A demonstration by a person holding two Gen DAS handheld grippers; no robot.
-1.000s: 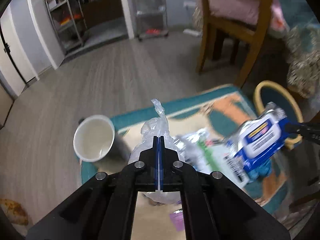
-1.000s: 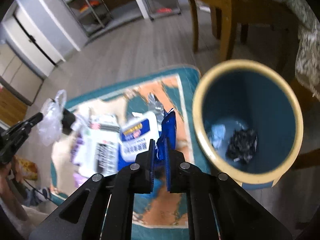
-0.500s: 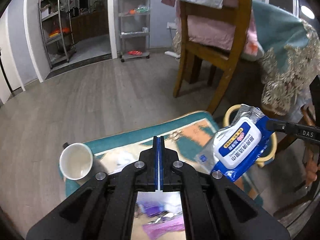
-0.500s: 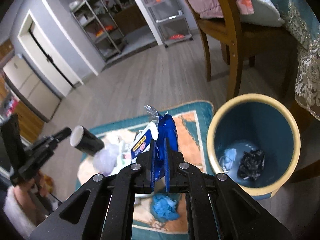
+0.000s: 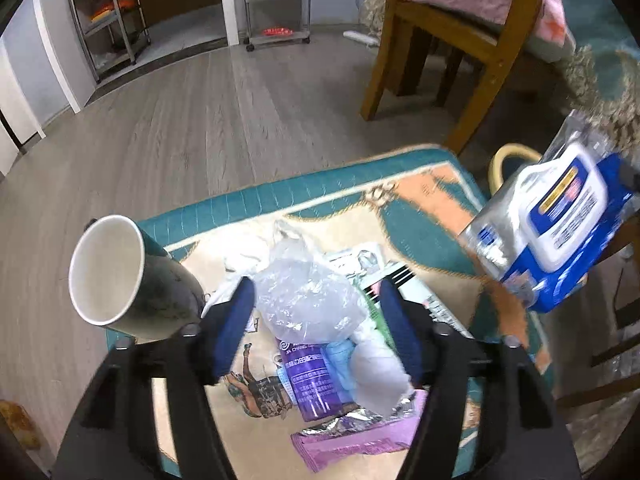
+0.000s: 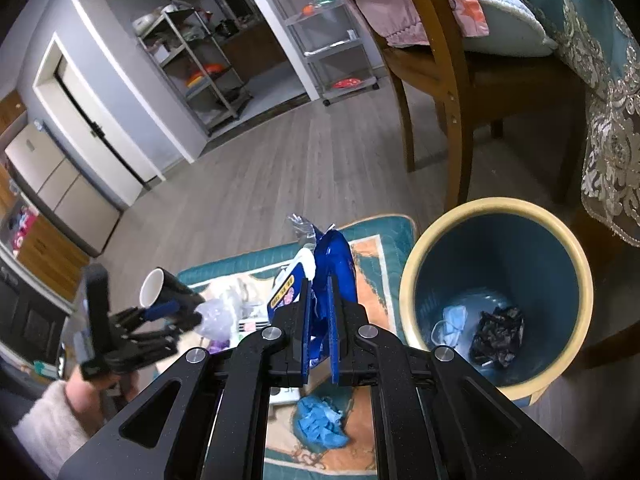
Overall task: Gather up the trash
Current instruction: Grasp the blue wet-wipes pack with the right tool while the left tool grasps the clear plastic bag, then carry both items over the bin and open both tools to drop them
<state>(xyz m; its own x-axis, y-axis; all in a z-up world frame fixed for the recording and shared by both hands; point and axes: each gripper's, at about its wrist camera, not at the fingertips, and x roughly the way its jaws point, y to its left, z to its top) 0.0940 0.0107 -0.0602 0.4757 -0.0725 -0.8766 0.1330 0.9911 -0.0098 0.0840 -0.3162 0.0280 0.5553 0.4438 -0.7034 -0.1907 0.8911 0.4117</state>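
Note:
My left gripper [image 5: 316,324] is open, its blue pads on either side of a crumpled clear plastic bag [image 5: 308,300] lying on a pile of trash on the rug. My right gripper [image 6: 320,280] is shut on a blue and white wet-wipes pack [image 6: 328,256], held in the air just left of the blue bin [image 6: 496,388] with the cream rim. The pack also shows at the right of the left wrist view [image 5: 560,220]. The bin holds a face mask [image 6: 454,320] and black crumpled trash [image 6: 498,336].
A dark paper cup [image 5: 128,280] lies on its side on the teal and orange rug [image 5: 320,196]. A purple pouch [image 5: 310,376], pink wrapper [image 5: 356,436], white tissue [image 5: 376,376] and blue glove [image 6: 320,428] lie there. A wooden chair [image 5: 452,44] stands behind the bin.
My left gripper has opened and dropped down over the clear plastic bag. My right gripper still holds the wipes pack, beside the bin.

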